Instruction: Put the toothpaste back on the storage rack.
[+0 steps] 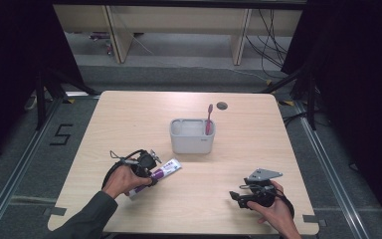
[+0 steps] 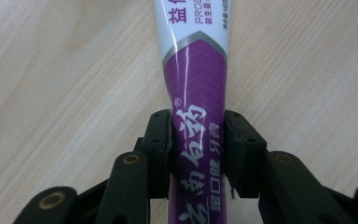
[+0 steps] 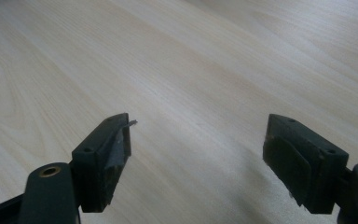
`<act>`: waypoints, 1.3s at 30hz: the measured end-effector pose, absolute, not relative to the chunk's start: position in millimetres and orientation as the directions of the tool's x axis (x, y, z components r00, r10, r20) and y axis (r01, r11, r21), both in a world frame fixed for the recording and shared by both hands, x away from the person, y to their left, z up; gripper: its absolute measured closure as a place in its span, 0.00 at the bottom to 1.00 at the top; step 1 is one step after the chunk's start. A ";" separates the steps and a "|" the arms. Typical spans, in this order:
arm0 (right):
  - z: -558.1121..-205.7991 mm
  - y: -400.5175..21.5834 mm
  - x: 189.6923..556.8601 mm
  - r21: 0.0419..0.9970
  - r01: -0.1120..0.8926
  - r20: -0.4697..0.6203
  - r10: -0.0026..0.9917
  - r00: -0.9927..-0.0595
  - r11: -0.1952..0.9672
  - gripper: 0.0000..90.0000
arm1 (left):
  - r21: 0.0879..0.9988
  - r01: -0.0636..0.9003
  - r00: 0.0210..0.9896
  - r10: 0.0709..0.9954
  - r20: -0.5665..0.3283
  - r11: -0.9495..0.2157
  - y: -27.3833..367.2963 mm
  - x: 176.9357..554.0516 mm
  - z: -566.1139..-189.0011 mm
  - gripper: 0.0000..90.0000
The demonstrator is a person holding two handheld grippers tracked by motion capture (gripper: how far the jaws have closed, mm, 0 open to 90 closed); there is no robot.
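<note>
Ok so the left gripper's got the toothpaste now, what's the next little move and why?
Probably lift it straight up off the table. The left gripper has its pads pressed on both sides of the purple toothpaste tube, which lies flat on the wood. The grey holder with the pink toothbrush stands just beyond it, so raising the tube first should clear its rim.

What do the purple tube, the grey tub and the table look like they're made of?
Tube: probably soft plastic, glossy; light streaks run along it, and it narrows where the left claw squeezes it. Tub: likely matte moulded plastic, plain grey with rounded corners. Table: pale wood grain, possibly laminate.
</note>
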State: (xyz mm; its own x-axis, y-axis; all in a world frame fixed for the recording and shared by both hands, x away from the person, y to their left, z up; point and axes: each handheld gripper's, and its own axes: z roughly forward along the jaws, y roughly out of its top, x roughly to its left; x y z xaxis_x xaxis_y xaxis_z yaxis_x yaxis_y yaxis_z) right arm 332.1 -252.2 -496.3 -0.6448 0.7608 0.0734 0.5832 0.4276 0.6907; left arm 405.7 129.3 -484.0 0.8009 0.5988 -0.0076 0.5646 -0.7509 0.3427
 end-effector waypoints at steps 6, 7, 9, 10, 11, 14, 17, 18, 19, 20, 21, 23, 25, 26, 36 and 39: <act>-496.4 -252.2 332.1 0.688 0.585 0.074 0.760 -0.645 0.429 0.27 | 0.328 0.561 0.807 0.591 -0.009 -0.760 128.1 405.8 -481.5 0.75; -496.4 -252.3 332.3 0.686 0.586 0.077 0.759 -0.647 0.430 0.27 | 0.327 0.555 0.810 0.586 -0.004 -0.765 127.7 405.5 -481.2 0.76; -496.1 -252.0 331.8 0.686 0.594 0.085 0.765 -0.638 0.420 0.27 | 0.326 0.547 0.815 0.579 0.001 -0.771 127.1 404.4 -480.9 0.77; -497.0 -252.0 332.1 0.690 0.587 0.078 0.764 -0.641 0.423 0.27 | 0.322 0.541 0.820 0.572 0.003 -0.777 127.2 404.4 -480.4 0.77; -497.0 -252.0 332.1 0.690 0.587 0.078 0.764 -0.641 0.423 0.27 | 0.319 0.538 0.823 0.568 0.002 -0.781 127.4 404.4 -480.0 0.77; -497.2 -252.1 332.2 0.692 0.586 0.077 0.764 -0.640 0.421 0.27 | 0.322 0.538 0.822 0.569 0.002 -0.779 128.2 403.5 -479.6 0.78; -497.3 -252.0 332.2 0.693 0.586 0.077 0.764 -0.640 0.421 0.27 | 0.342 0.541 0.818 0.575 -0.002 -0.768 130.3 402.8 -477.8 0.78; -497.1 -251.9 332.1 0.691 0.589 0.080 0.765 -0.639 0.420 0.27 | 0.346 0.537 0.821 0.570 -0.006 -0.769 131.5 403.2 -476.4 0.78; -497.4 -252.1 332.2 0.691 0.587 0.079 0.763 -0.641 0.422 0.27 | 0.359 0.528 0.825 0.565 -0.003 -0.770 132.5 403.4 -475.1 0.78; -497.6 -252.0 332.3 0.690 0.587 0.079 0.763 -0.642 0.422 0.27 | 0.370 0.547 0.812 0.583 -0.017 -0.751 132.7 401.7 -473.7 0.78; -497.6 -252.1 332.3 0.690 0.587 0.079 0.763 -0.642 0.423 0.27 | 0.377 0.537 0.819 0.574 -0.015 -0.755 134.2 402.7 -471.4 0.78; -497.5 -252.1 332.3 0.691 0.587 0.079 0.763 -0.641 0.421 0.27 | 0.406 0.535 0.815 0.579 -0.019 -0.741 136.9 402.7 -467.3 0.78; -496.3 -251.6 331.9 0.690 0.597 0.094 0.767 -0.635 0.409 0.27 | 0.424 0.532 0.814 0.580 -0.019 -0.733 138.2 401.7 -464.1 0.79; -496.2 -251.5 331.6 0.688 0.601 0.097 0.768 -0.632 0.408 0.27 | 0.445 0.537 0.807 0.590 -0.024 -0.717 138.6 400.7 -462.9 0.79; -497.5 -252.9 333.3 0.694 0.591 0.088 0.766 -0.636 0.411 0.27 | 0.552 0.536 0.797 0.599 -0.081 -0.638 148.4 399.0 -442.3 0.79; -497.1 -252.9 333.2 0.690 0.596 0.090 0.769 -0.633 0.410 0.27 | 0.573 0.530 0.795 0.602 -0.079 -0.625 151.6 401.1 -438.9 0.79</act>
